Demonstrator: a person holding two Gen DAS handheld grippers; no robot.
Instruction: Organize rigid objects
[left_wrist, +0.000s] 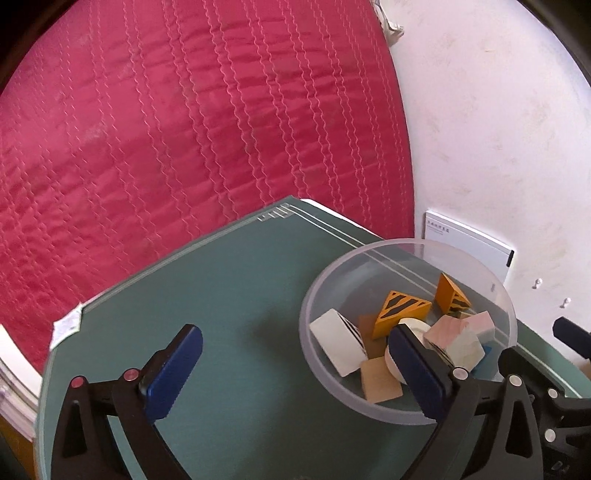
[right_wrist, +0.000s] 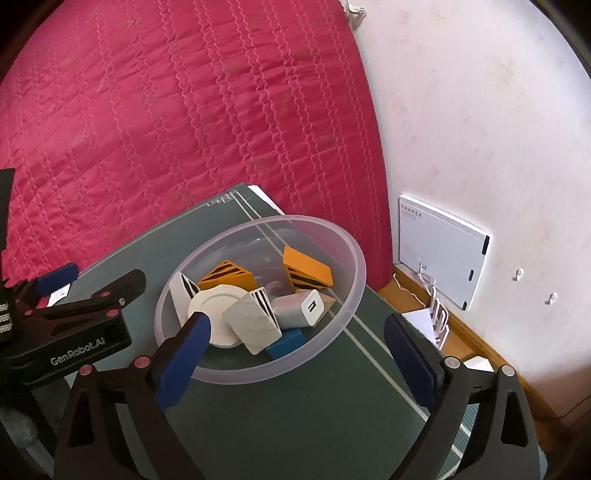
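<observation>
A clear plastic bowl stands on a green cutting mat. It holds two orange wedges with black stripes, white striped wedges, a white disc, a white USB charger, a blue block, and plain wood and pink blocks. My left gripper is open, its right finger over the bowl's near side and its left finger over bare mat. My right gripper is open around the bowl's near right part, with its pads off the bowl. Neither holds anything.
A red quilted bedspread lies beyond the mat. A white wall rises on the right, with a flat white box leaning on it and white cables on a wooden ledge below. Paper sheets stick out left of the mat.
</observation>
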